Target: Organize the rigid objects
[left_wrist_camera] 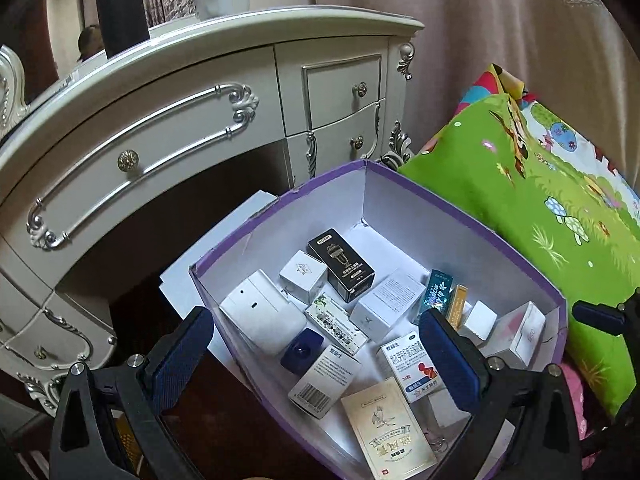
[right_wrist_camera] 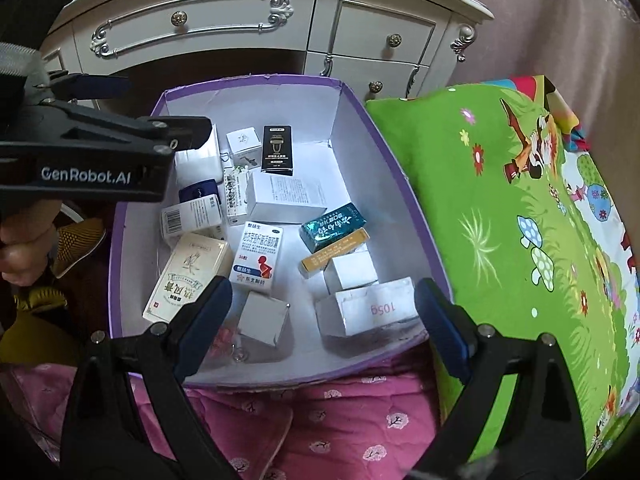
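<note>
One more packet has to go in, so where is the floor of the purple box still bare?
Bare floor shows in the purple box along its right wall, behind the teal packet, right of the black carton. A smaller gap lies between the grey carton and the white "105g" carton. The left half is crowded.

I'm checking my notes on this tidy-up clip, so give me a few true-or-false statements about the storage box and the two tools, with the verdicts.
1. The purple-edged box holds many small cartons. True.
2. The right tool grips the white carton marked 105g. False: its fingers stand wide apart with nothing pressed between them.
3. The black carton lies near the box's far wall, toward the white dresser. True.
4. The left tool is shut on the dark blue item. False: it is open above the box, holding nothing.
5. A green cartoon-print pillow lies inside the box. False: it lies beside it.
</note>
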{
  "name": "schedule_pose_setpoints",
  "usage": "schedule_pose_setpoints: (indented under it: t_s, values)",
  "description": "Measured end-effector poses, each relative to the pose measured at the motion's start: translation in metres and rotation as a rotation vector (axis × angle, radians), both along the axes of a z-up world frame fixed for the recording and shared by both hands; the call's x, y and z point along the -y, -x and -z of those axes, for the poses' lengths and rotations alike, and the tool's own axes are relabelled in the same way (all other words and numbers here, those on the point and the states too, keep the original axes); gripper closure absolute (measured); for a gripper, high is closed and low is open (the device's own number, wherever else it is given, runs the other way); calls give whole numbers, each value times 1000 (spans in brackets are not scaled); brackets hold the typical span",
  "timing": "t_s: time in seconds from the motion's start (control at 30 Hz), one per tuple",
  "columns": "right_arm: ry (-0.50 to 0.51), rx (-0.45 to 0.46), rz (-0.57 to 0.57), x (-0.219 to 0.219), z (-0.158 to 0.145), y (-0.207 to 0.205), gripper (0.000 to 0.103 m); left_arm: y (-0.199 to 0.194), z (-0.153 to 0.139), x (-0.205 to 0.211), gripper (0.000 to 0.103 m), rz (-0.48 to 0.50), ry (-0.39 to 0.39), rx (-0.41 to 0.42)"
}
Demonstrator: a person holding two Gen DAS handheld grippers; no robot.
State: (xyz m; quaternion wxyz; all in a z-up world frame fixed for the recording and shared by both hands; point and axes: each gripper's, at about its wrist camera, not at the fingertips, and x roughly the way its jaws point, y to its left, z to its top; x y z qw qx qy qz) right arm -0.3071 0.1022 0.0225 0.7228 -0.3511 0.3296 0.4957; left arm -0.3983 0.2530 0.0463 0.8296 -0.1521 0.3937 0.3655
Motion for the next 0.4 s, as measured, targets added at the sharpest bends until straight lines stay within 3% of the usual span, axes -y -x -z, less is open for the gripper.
schedule_pose_setpoints:
  t_s: [0.27, 0.4]
  values:
    - [6, 3, -9, -2, 1, 3, 9, 3, 3, -4, 0, -8, 31, 4]
    - [12, 12, -23, -3, 2, 5, 9, 2, 6, -1, 0, -17, -1, -2]
